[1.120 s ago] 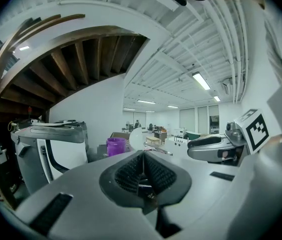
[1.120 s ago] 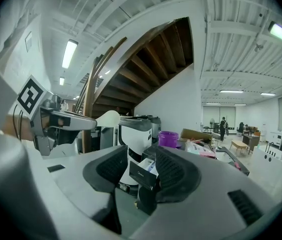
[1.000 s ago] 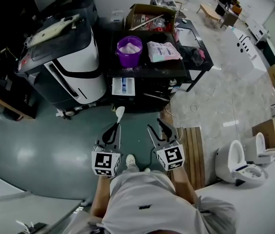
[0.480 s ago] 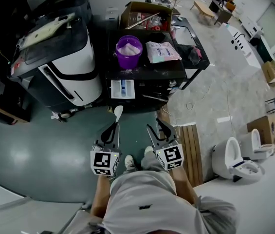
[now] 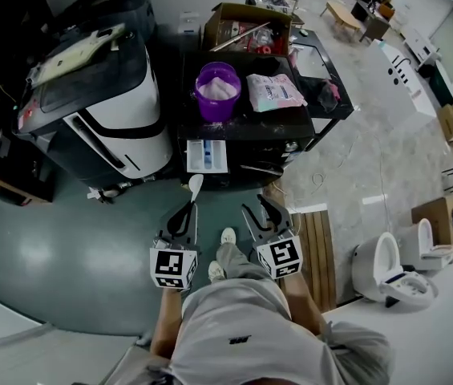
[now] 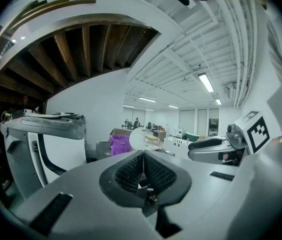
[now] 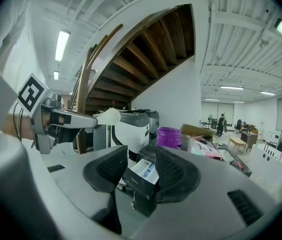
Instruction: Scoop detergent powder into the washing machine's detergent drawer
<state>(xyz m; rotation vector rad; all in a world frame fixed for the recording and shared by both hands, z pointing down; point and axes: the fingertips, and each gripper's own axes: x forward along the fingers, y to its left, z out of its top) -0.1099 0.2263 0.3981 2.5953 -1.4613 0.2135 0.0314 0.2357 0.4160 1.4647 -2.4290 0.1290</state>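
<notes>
The left gripper (image 5: 188, 211) pinches the handle of a white scoop (image 5: 196, 185), whose bowl points toward the open detergent drawer (image 5: 207, 156) jutting from the black washing machine's (image 5: 246, 127) front edge. The right gripper (image 5: 258, 212) hangs alongside, jaws spread and empty. A purple bucket (image 5: 217, 91) of powder stands near the machine top's left edge.

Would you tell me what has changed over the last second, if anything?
The person has stepped forward: one shoe has swung ahead, and the drawer and bucket sit slightly lower in the head view. Nothing was grasped or released. The left gripper stays shut on the spoon; the right gripper stays open and empty.
</notes>
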